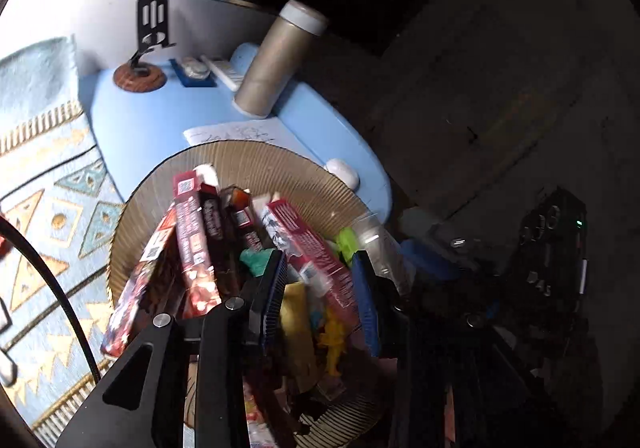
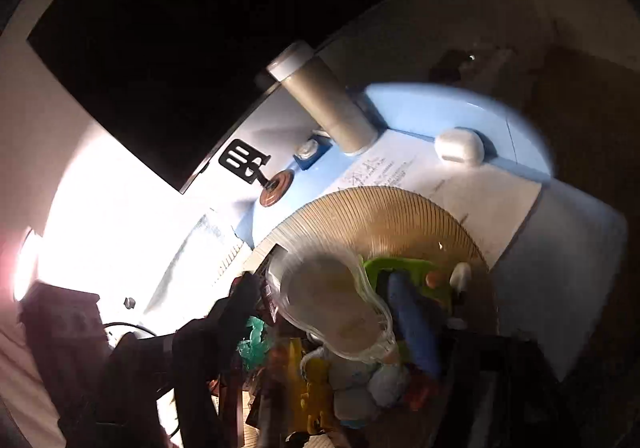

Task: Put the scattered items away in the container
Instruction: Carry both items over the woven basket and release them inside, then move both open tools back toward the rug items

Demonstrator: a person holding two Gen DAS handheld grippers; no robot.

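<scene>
A ribbed tan basket (image 1: 248, 151) (image 2: 384, 199) stands on a light blue table (image 1: 140, 119), stuffed with red boxes (image 1: 196, 232), a green toy (image 2: 400, 268), a yellow toy (image 1: 334, 336) and wrappers. My left gripper (image 1: 319, 254) hangs over the basket with its blue-padded jaws a little apart. A pink-red box (image 1: 316, 252) lies between them on the pile, and no pad presses on it. My right gripper (image 2: 320, 280) is open around a clear plastic bottle (image 2: 336, 308) (image 1: 376, 244) that rests on the heap. Its blue finger (image 1: 428, 262) sits beside the bottle.
Behind the basket stand a tan cylinder with a white cap (image 1: 276, 59) (image 2: 328, 107) and a black stand on a wooden base (image 1: 140, 77). There is also a sheet of paper (image 1: 236, 133) and a white earbud case (image 1: 342, 171) (image 2: 460, 145). A blue patterned rug (image 1: 48, 167) lies to the left.
</scene>
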